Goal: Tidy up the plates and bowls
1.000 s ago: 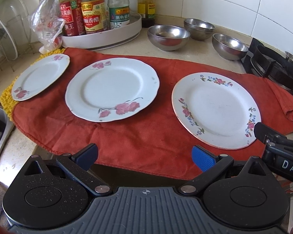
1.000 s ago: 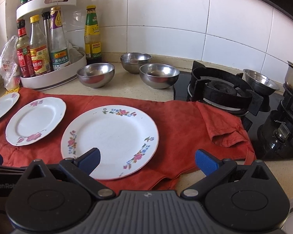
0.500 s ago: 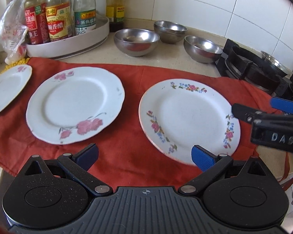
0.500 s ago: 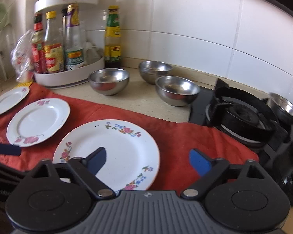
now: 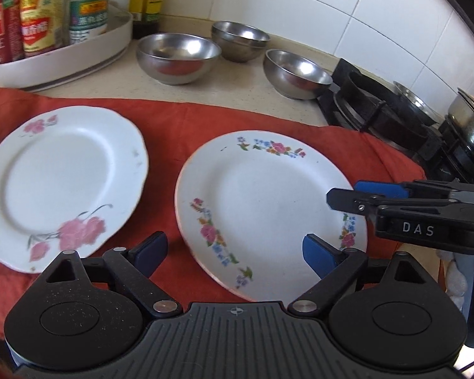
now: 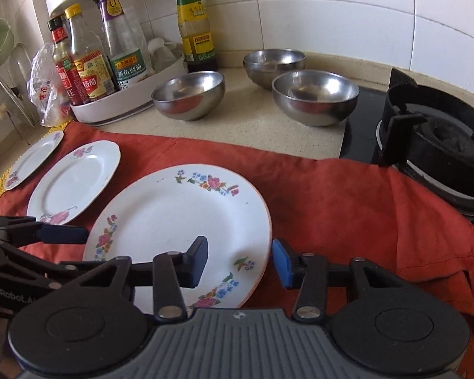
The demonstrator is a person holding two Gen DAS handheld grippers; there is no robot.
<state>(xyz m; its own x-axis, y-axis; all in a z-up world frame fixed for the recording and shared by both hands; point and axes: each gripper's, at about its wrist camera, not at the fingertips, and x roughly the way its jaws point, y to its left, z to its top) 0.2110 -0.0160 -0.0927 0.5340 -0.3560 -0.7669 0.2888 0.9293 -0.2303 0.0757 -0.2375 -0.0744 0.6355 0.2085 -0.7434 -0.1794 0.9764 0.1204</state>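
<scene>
The round white plate with small coloured flowers [image 6: 173,221] lies flat on the red cloth [image 6: 347,202]. The right gripper [image 6: 240,263] has its jaws open, one on each side of the plate's near rim. The left gripper [image 5: 233,249] has open jaws too, holding nothing, with the plate's near edge between them.

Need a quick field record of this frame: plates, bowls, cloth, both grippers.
plates: three on the red cloth; multicolour-flower plate nearest, pink-flower plate beside it, small plate farthest left
bowls: three steel bowls on the counter behind the cloth, upright, not stacked
right gripper: open, fingers either side of the nearest plate's right rim
left gripper: open, above that plate's near rim
</scene>
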